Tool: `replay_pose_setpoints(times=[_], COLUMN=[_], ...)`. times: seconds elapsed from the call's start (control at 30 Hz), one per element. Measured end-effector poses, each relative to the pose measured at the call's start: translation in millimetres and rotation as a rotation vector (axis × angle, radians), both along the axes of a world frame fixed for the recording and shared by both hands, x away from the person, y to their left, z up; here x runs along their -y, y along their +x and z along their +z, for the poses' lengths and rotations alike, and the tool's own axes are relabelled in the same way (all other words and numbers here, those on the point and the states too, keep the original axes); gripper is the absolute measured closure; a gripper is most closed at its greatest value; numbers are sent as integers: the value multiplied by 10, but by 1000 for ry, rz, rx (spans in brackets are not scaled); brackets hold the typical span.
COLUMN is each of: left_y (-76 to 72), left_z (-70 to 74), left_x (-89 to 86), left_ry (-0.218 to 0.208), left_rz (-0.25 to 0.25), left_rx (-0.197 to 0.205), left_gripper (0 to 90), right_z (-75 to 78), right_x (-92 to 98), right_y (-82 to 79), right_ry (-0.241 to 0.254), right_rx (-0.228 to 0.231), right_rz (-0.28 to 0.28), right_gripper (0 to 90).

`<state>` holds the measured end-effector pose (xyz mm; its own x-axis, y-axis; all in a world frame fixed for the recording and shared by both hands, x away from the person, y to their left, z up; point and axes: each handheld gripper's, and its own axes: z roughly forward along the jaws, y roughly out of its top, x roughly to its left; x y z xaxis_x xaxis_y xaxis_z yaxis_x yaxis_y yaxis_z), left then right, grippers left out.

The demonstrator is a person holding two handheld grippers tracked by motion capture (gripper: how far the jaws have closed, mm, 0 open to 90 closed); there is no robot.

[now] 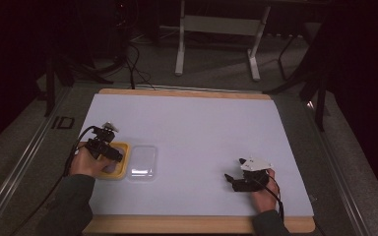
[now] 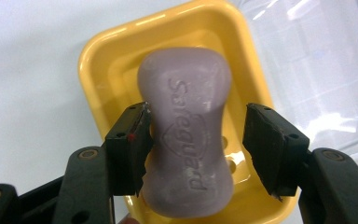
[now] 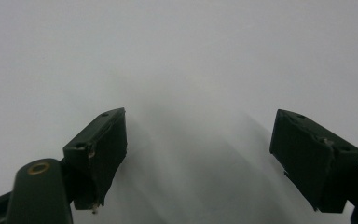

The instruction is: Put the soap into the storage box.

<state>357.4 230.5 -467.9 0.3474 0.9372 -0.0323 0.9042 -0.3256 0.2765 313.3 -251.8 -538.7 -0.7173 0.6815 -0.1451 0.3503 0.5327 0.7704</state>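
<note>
The bar of soap (image 2: 189, 140), a pale lilac block with a waisted middle and a brand name pressed into its top face, lies inside the yellow soap dish (image 2: 105, 60), lengthwise along the dish's long axis and resting on its ribbed floor. In the left gripper view the left gripper (image 2: 196, 149) straddles the soap at its narrow waist: one pad sits right against the soap's flank, while the other stands off with a clear gap of yellow dish showing between it and the soap, so the grip is released and the soap rests in the dish on its own. Just beside the dish, on the side away from the person's left hand (image 1: 86, 164), lies a clear plastic lid (image 1: 142, 161), flat on the white table cover (image 1: 197, 128) and nearly touching the dish's rim. In the high view the dish sits near the person's edge of the table at its left part, with the left gripper directly over it. Well apart from the dish, toward the right part of the table, the right gripper (image 1: 233, 179) rests low over the bare white cover, its jaws spread wide with nothing between them.
</note>
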Motion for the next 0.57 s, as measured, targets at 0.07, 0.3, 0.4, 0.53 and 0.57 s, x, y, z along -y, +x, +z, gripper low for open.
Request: replay_pose_setpoints(times=[0.07, 0.3, 0.4, 0.53, 0.57], left_y=[-5, -38, -58, -101, -115], left_z=[16, 87, 126, 170, 175], left_x=[29, 139, 192, 330, 387], left_ry=[5, 18, 16, -8, -18], left_rz=[-7, -39, -55, -108, -125], left_rx=[9, 32, 54, 96, 109], left_gripper=[419, 407, 407, 406, 403], right_z=[-2, -2, -3, -3, -3], right_x=[-4, -12, -13, -13, -13], right_y=[-1, -5, -5, -5, -3], right_ry=[-2, -12, -12, -12, -13], right_rx=[1, 1, 2, 1, 2], right_rz=[1, 0, 0, 1, 1], right_gripper=[183, 183, 183, 183, 183])
